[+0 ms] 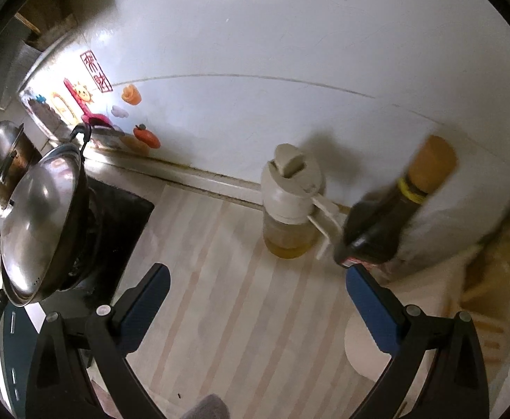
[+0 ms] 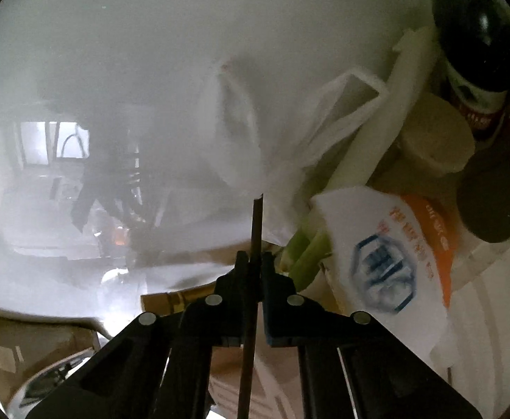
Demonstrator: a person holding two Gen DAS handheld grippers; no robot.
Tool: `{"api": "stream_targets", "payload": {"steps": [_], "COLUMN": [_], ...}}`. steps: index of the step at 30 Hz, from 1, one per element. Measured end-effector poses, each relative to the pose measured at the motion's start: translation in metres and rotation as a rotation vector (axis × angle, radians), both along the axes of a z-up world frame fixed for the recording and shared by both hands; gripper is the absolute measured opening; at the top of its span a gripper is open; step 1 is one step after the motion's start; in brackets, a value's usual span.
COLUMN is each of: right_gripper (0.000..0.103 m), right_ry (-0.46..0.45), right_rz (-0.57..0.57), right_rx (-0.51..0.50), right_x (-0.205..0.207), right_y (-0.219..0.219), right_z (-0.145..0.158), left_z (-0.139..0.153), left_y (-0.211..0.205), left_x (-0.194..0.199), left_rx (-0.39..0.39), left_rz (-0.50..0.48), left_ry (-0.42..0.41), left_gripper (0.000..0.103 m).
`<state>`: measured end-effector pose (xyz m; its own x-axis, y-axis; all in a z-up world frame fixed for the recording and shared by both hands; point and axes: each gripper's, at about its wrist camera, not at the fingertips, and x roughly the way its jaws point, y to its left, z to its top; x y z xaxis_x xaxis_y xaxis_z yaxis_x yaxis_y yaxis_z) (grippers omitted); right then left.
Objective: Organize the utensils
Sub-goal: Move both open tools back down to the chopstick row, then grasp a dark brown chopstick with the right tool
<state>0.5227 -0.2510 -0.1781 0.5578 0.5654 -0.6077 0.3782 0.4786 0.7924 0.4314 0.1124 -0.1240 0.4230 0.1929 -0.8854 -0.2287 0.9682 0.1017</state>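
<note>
A white wall (image 1: 290, 70) fills the back of the left wrist view, with a cluster of coloured stickers (image 1: 94, 104) low on its left part. Below it runs the counter (image 1: 227, 296), covered in a pale striped surface. At the left edge a black stove (image 1: 115, 216) carries a dark wok under a shiny steel lid (image 1: 38, 223), and a second steel pot (image 1: 0, 157) stands behind it. Against the wall stands a glass oil jar (image 1: 290, 202) with a beige pump lid and a little yellow oil at the bottom. Just right of it is a dark sauce bottle (image 1: 387, 216) with an orange cap, blurred and tilted.

The left claw (image 1: 255, 300) hangs above the bare counter with its blue-padded jaws spread wide and nothing between them.

In the right wrist view, a white plastic bag (image 2: 241, 139) bulges in the middle, beside green-stemmed leeks (image 2: 311, 251) and a white packet (image 2: 387, 251) printed in orange and blue. A dark bottle (image 2: 475, 45) and a beige lid (image 2: 436, 136) crowd the upper right corner.

The right claw (image 2: 254, 262) is pinched nearly closed on a thin dark chopstick (image 2: 256, 223), which runs straight up between the jaws, its tip in front of the bag. Whether one stick or a pair is gripped cannot be told.
</note>
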Motion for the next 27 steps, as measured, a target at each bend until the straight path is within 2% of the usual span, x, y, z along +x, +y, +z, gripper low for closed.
{"api": "stream_targets", "payload": {"steps": [11,17,19,23,27], "right_gripper": [0.007,0.007,0.007,0.007,0.007], "right_ry": [-0.135,-0.183,-0.174,-0.097,0.041], "right_rz": [0.119,0.151,0.149,0.161,0.167], "right_rx": [-0.143,-0.235,-0.275,-0.352,-0.405], "right_x": [-0.047,-0.109,-0.135,-0.193,-0.231], "right_y": [0.025,0.026,0.018,0.009,-0.007], "right_z": [0.037,0.041,0.032,-0.015,-0.083], "left_z": [0.023,0.014,-0.002,-0.053,-0.113], "left_y": [-0.030,-0.036,-0.043,-0.068,-0.101], "left_x": [-0.047,-0.086,-0.104,-0.133,-0.158], "left_rx": [-0.054,-0.064,-0.059,-0.034,-0.046], "left_rz": [-0.119,-0.136,-0.158,-0.230,-0.317], "left_ry": [-0.045,-0.039,-0.013,0.104,0.227], "left_gripper": [0.103,0.103,0.103,0.103,0.100]}}
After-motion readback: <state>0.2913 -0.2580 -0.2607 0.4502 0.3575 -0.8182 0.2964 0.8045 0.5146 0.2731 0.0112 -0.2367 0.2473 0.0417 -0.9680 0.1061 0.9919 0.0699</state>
